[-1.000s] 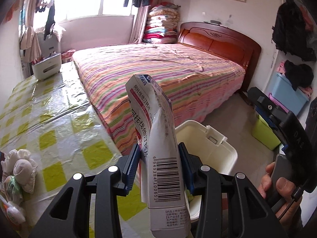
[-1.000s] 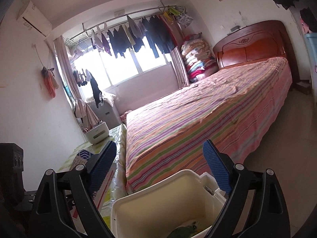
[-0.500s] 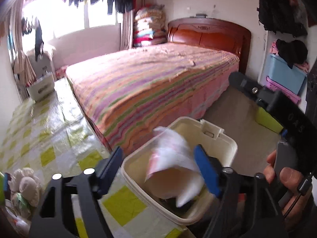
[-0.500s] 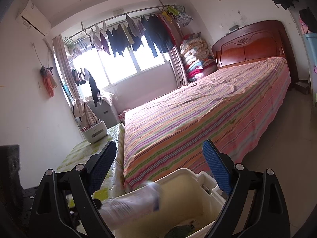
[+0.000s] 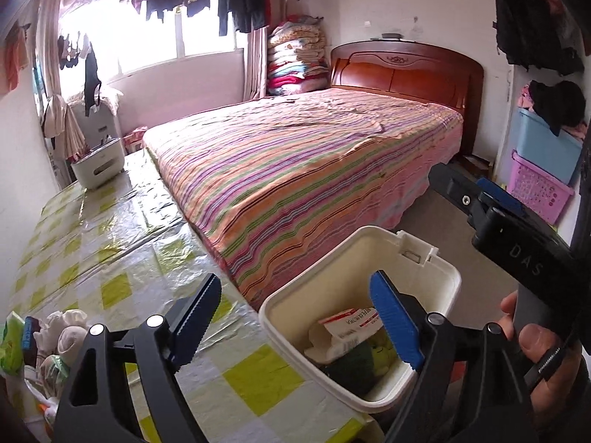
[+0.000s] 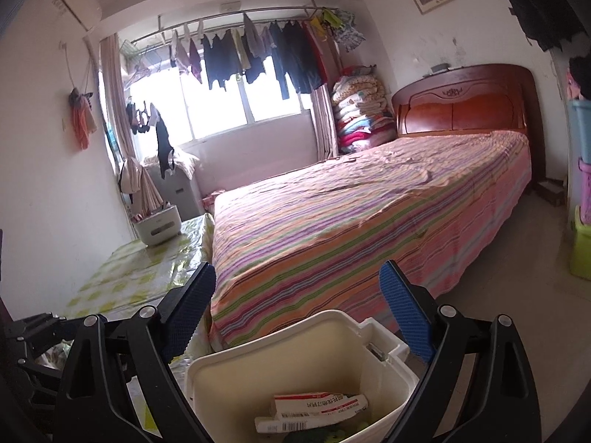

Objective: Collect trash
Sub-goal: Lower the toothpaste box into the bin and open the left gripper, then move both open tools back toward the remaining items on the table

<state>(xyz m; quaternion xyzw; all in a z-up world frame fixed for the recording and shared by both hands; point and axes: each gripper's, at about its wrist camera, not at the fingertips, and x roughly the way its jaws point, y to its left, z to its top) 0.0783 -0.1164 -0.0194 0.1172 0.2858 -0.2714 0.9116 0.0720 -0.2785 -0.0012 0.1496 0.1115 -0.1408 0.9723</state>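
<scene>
— So, our left gripper [image 5: 299, 317] first: its jaws are spreading apart, and nothing sits between the blue pads [image 5: 393, 319]. We hold it tilted down over the near rim of the bin.

— And our right gripper [image 6: 303, 313]?

— Wide apart too, empty, held level above the same white bin [image 6: 236, 376]. From the left wrist view we see its black body at the right edge, with our hand [image 5: 543, 358] wrapped around the handle.

— Where is the trash, then?

— Inside the bin [image 5: 439, 277]. We see a crumpled white and red medicine box [image 6: 314, 411] lying flat on top, barcode facing up, with something dark green under it. We cannot tell what the green thing is.

— And the bin itself?

— It stands just beside the corner of the table [image 5: 110, 243], which wears a shiny yellow-check cloth. Its hinged lid part points toward the floor side.

— Anything left on the table?

— At the near left corner we see a heap of balled white tissues [image 5: 62, 332] and a green packet [image 5: 11, 339] touching them. Farther along stands a white holder [image 5: 98, 166]. Beyond the table and bin lies the bed [image 5: 306, 162] with its striped cover.
</scene>
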